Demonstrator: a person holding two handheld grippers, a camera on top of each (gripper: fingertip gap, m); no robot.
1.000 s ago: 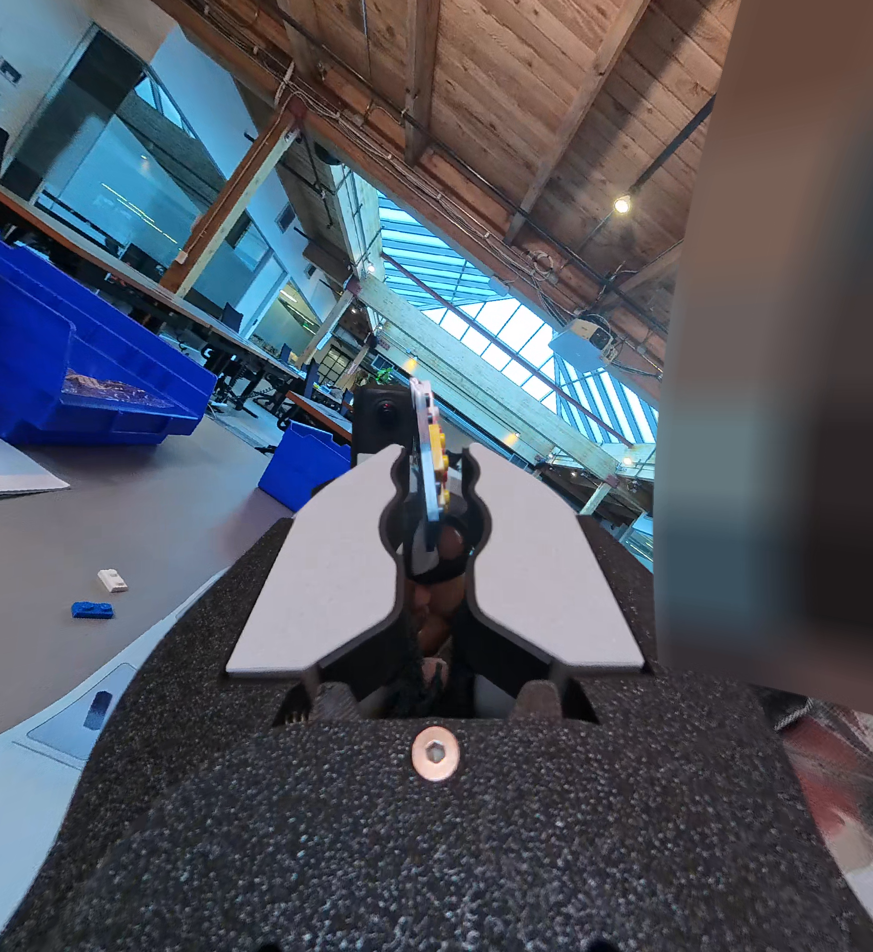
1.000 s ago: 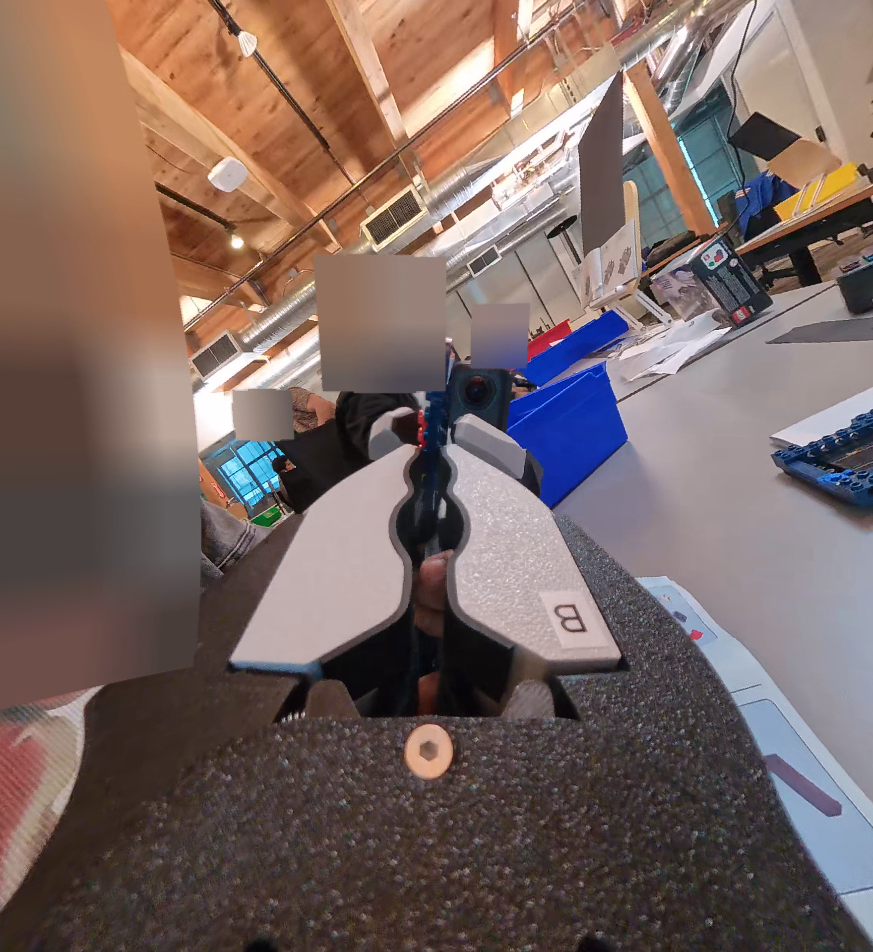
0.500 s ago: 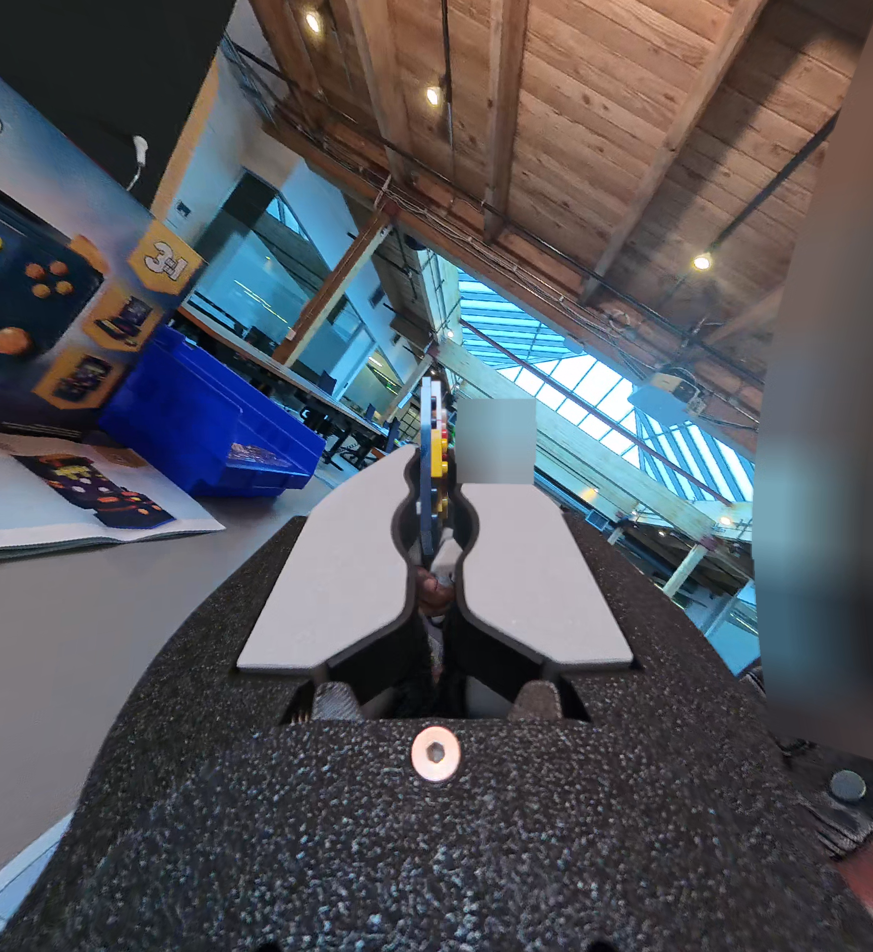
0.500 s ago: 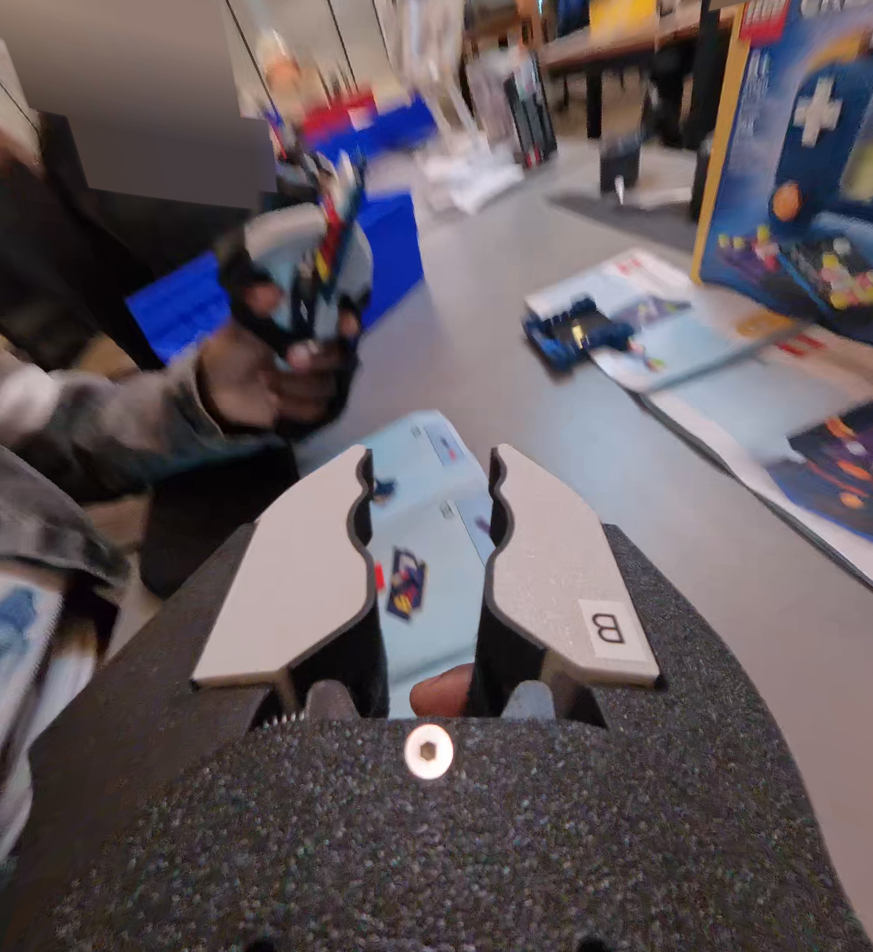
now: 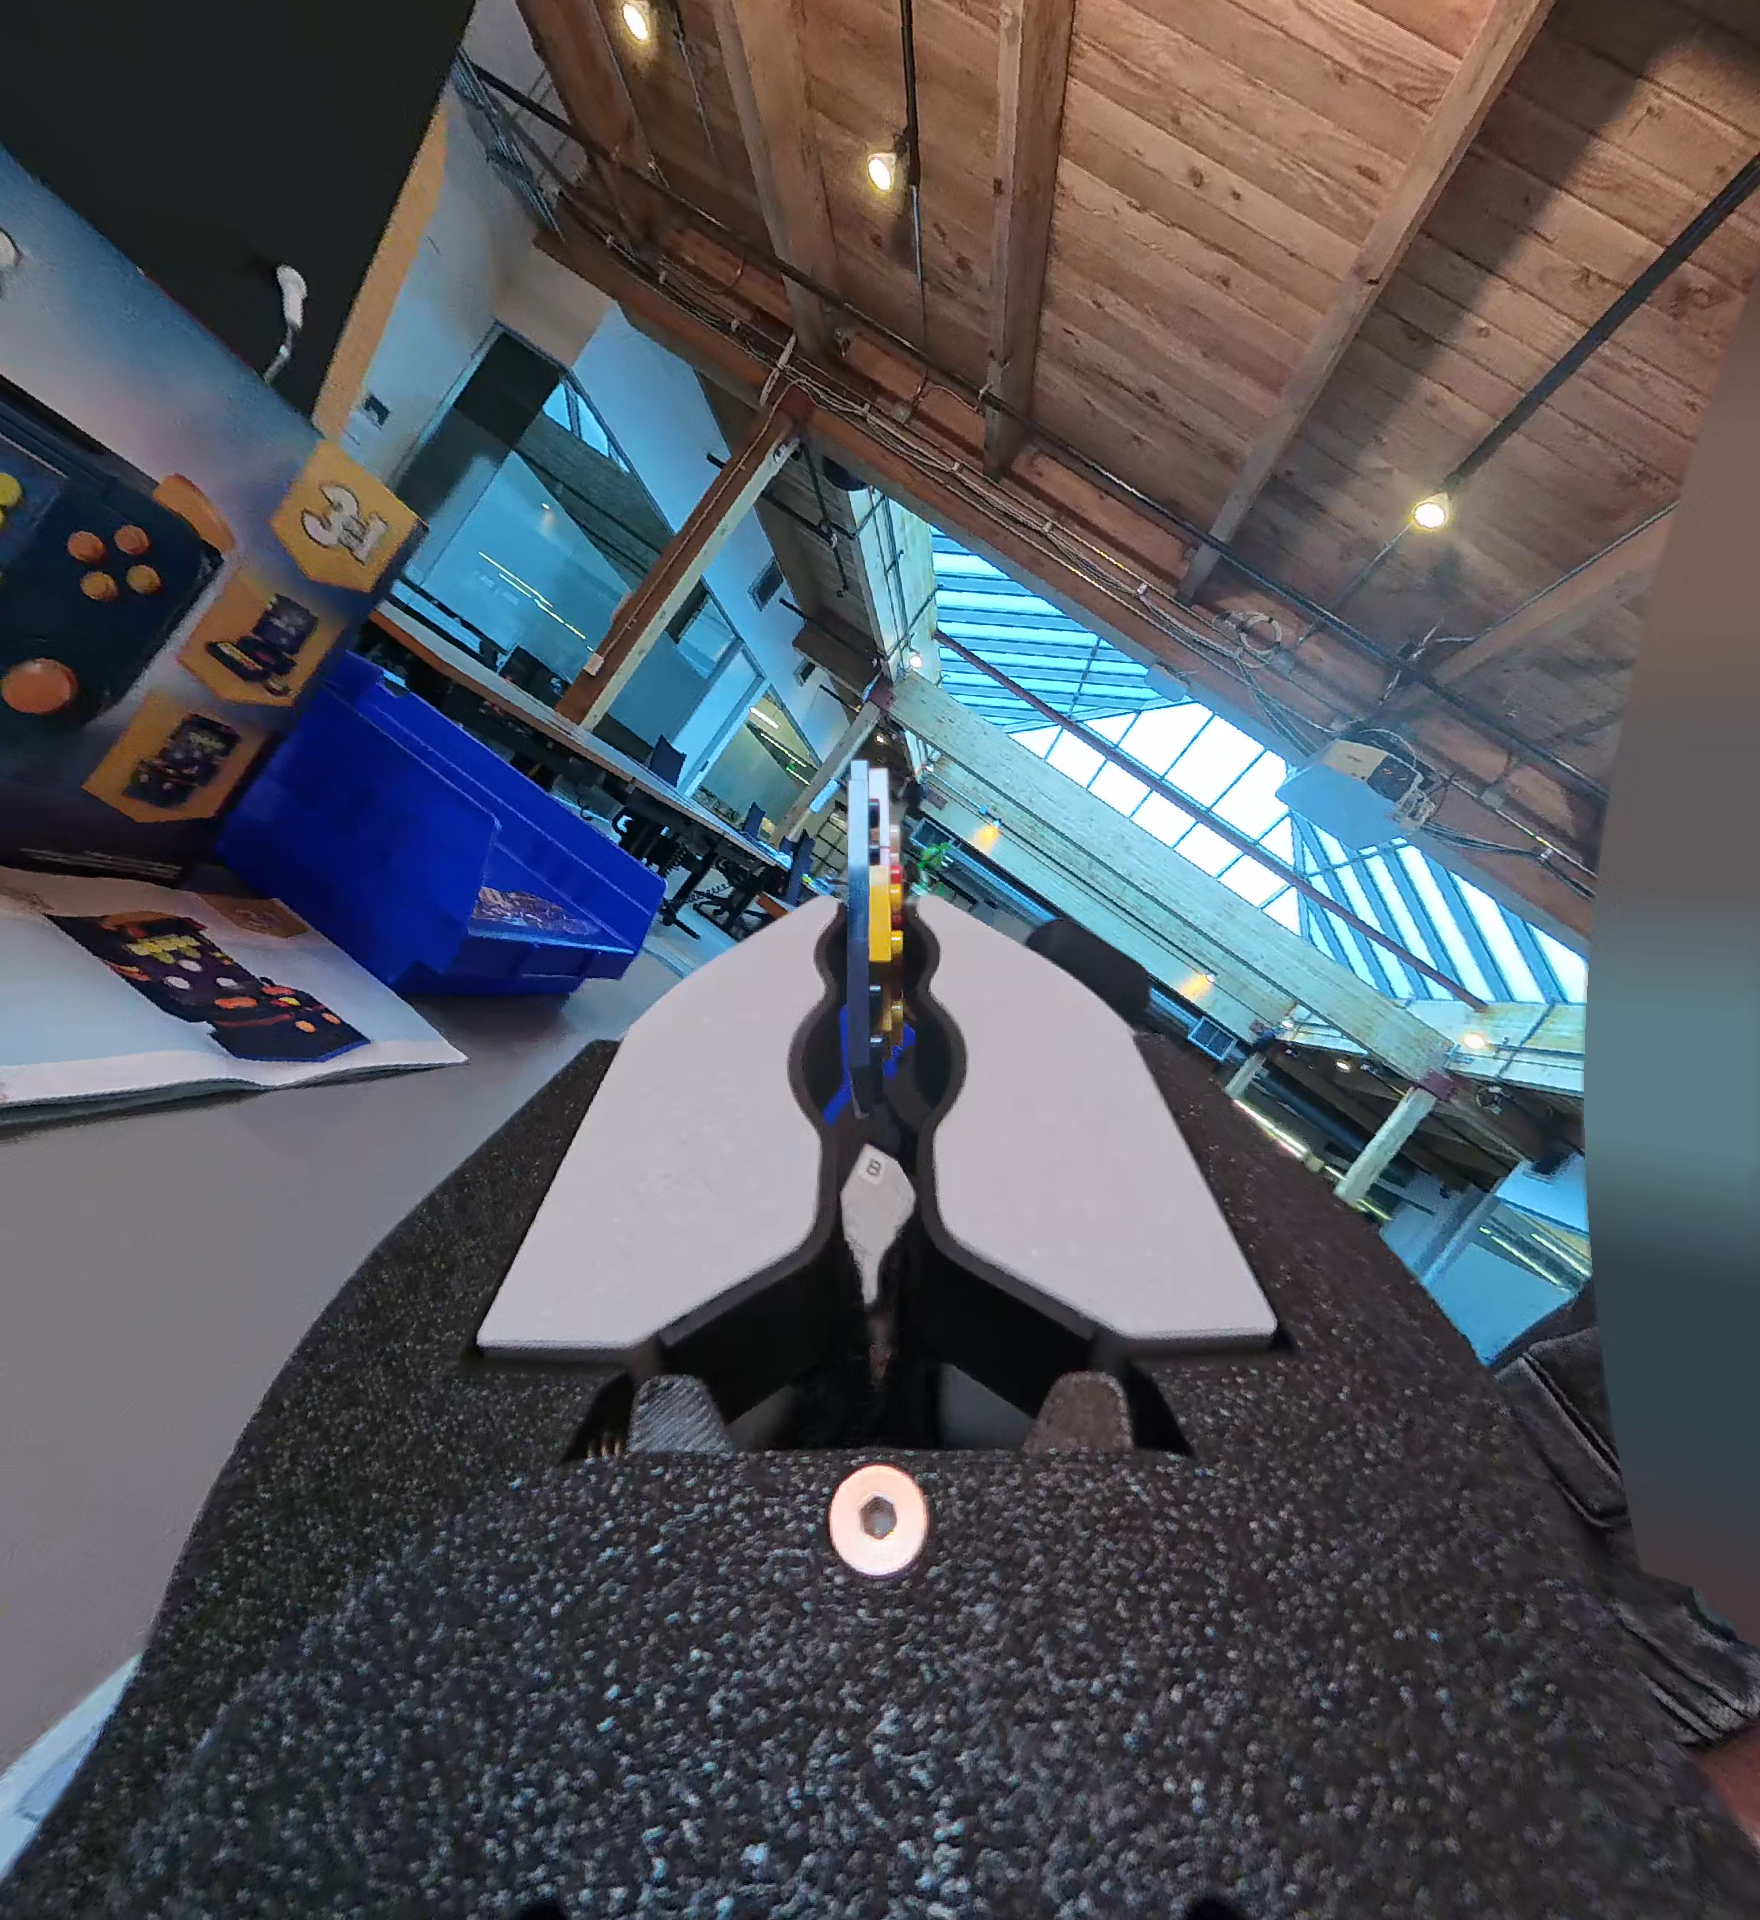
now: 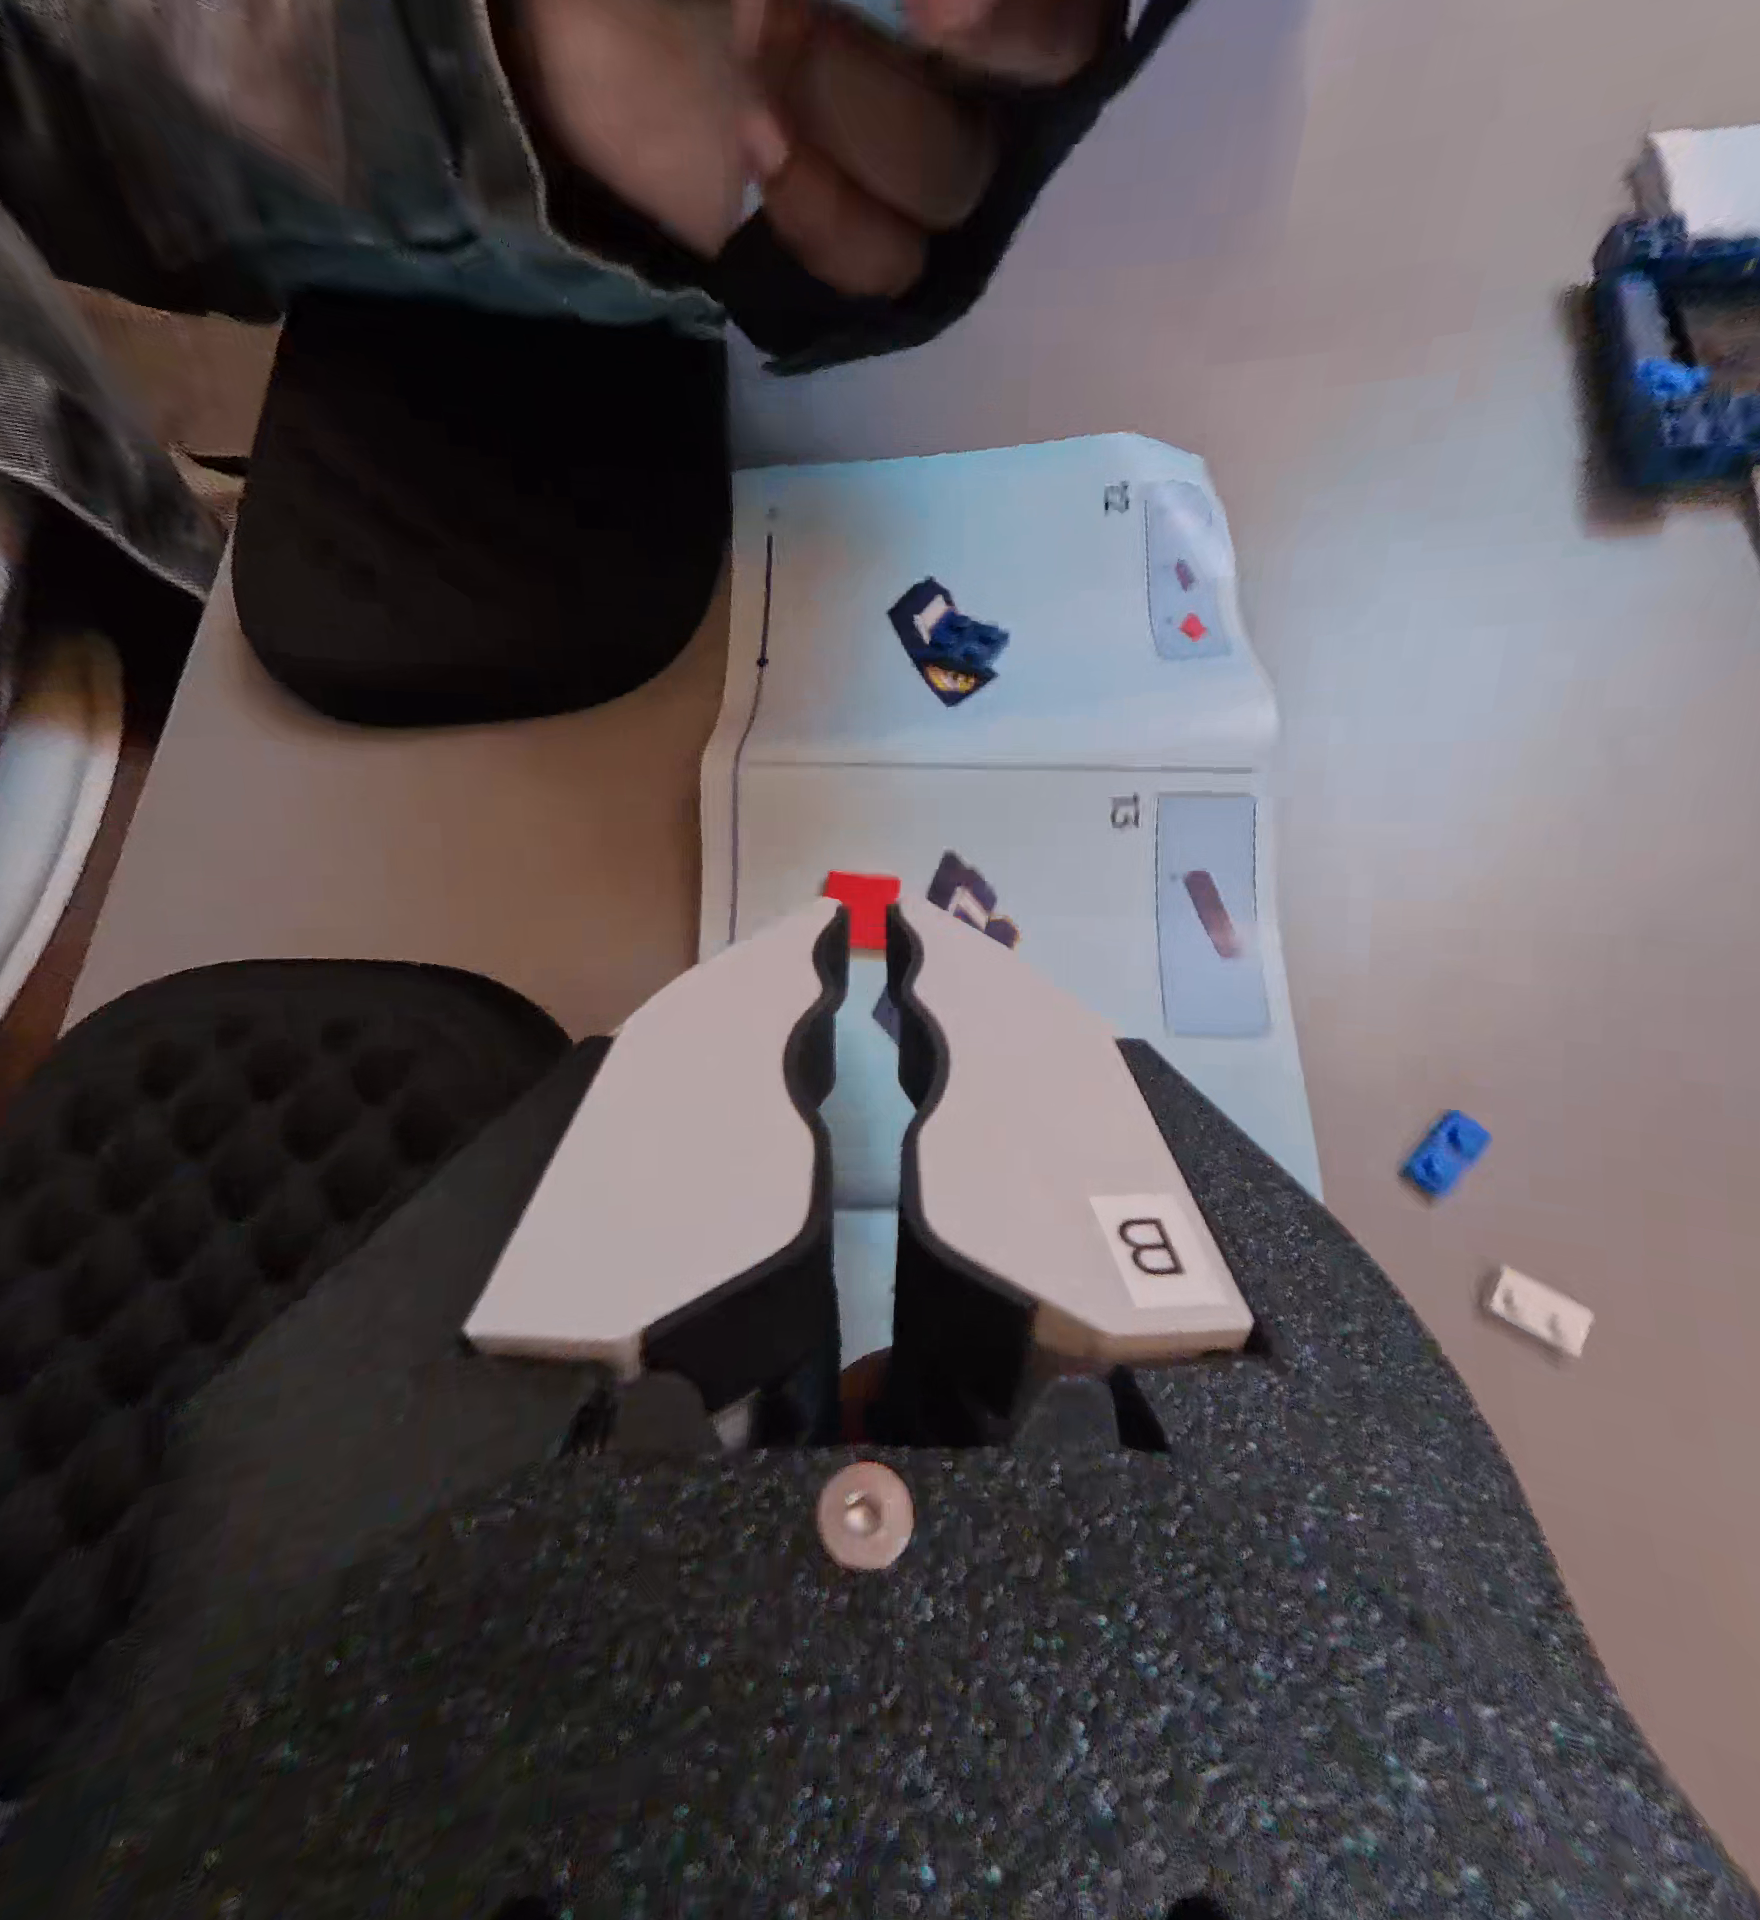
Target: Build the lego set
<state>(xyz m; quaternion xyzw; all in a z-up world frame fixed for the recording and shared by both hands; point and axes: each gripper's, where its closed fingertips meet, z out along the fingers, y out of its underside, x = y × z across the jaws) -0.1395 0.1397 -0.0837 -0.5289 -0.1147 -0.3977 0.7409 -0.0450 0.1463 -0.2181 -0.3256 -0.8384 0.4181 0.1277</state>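
A small red tile is pinched at the right gripper's tips over an instruction sheet, a blue plate off right, while the left gripper clamps what seems a thin brick-built panel edge-on, blue bin leftward.

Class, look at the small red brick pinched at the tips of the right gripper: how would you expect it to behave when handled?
The red brick looks like hard plastic, so probably stiff. It is tiny, so likely very light. Its flat sides should not roll, but the right gripper pinches only its near end, so it might pivot or slip.
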